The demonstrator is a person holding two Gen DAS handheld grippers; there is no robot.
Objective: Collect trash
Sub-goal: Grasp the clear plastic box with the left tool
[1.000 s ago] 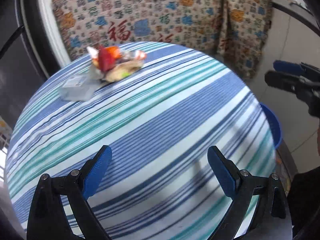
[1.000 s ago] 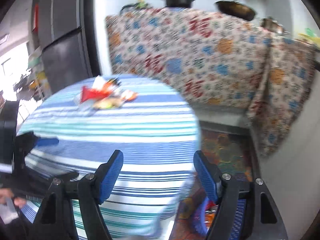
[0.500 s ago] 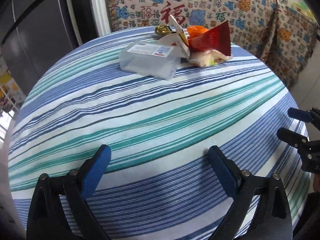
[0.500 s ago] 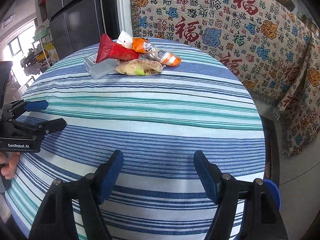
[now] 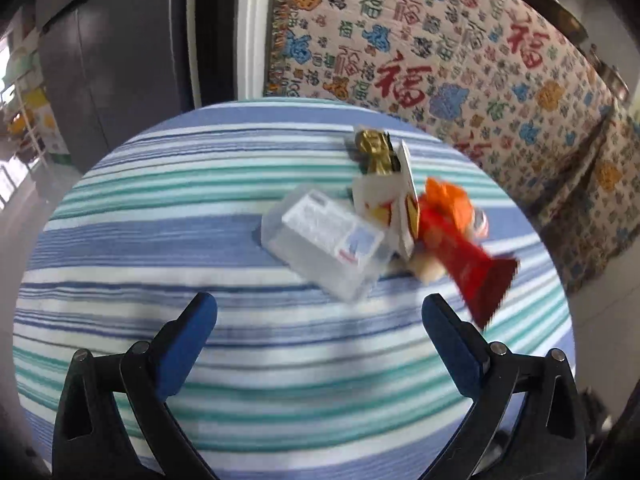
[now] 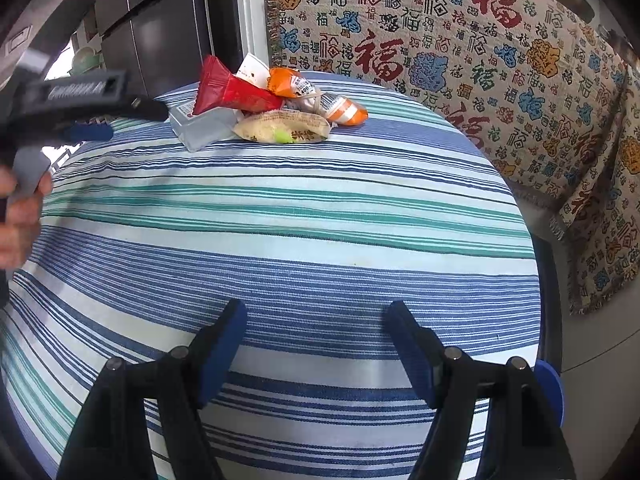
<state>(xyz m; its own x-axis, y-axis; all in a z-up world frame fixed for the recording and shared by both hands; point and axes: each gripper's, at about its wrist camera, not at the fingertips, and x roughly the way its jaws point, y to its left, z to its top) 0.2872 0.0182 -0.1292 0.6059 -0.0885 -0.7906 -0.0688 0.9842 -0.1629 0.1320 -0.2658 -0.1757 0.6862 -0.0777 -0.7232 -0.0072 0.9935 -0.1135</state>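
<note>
The trash pile (image 5: pixel 384 228) lay at the counter's (image 5: pixel 200 248) one o'clock, just ahead of the left claw (image 5: pixel 320 316); both claws stood apart, empty. The clear box (image 5: pixel 328 248) should be straddled squarely before closing

Daylit, fisheye-warped edges, left view motion-blurred
</note>
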